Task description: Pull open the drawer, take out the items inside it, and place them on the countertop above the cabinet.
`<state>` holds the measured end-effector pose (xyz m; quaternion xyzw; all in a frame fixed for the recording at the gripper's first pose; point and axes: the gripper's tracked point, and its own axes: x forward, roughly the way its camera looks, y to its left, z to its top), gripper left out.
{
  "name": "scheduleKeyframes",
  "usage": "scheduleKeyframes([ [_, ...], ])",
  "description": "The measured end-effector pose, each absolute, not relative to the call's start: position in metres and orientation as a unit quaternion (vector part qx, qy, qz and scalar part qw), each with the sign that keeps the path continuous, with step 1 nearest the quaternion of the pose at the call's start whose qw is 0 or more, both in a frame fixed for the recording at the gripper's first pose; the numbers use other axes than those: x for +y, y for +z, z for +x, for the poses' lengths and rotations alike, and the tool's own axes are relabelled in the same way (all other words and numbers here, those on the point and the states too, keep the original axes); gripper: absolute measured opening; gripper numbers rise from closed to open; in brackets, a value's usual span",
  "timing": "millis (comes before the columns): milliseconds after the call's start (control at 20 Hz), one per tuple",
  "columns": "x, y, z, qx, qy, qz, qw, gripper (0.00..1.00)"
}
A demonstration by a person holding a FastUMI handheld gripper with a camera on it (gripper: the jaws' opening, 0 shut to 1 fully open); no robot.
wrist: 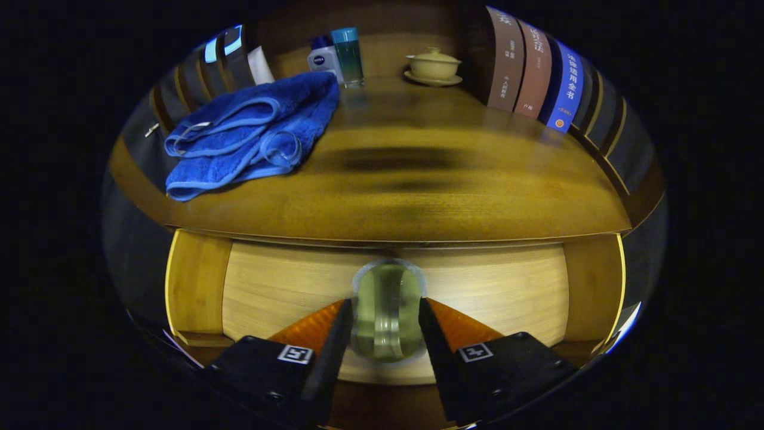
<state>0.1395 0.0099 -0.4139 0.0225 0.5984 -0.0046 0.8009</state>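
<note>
gripper (388, 316): 1, both fingers pressed on 1 clear glass (388, 310) | drawer (394, 286): 1 | towel (250, 128), far left: 1 | second glass (282, 149) on towel: 1 | bottles (348, 55), far: 2 | lidded cup (433, 64): 1 | books (561, 89), far right: 3

Glossy wooden countertop (418, 197), plush cloth towel (250, 128), clear glass cup (388, 310) in claw (385, 322).
</note>
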Motion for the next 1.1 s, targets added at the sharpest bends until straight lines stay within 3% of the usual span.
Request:
scheduleKeyframes([
  [300,0.014,-0.422,0.139,0.611,0.010,0.022,0.792,0.25],
  [350,0.015,-0.414,0.140,0.609,0.008,0.027,0.792,0.25],
  [400,0.013,-0.422,0.139,0.605,0.005,0.030,0.796,0.12],
  [650,0.016,-0.393,0.130,0.578,0.014,0.042,0.815,0.12],
  [1100,0.020,-0.284,0.125,0.458,0.024,0.041,0.888,0.12],
])
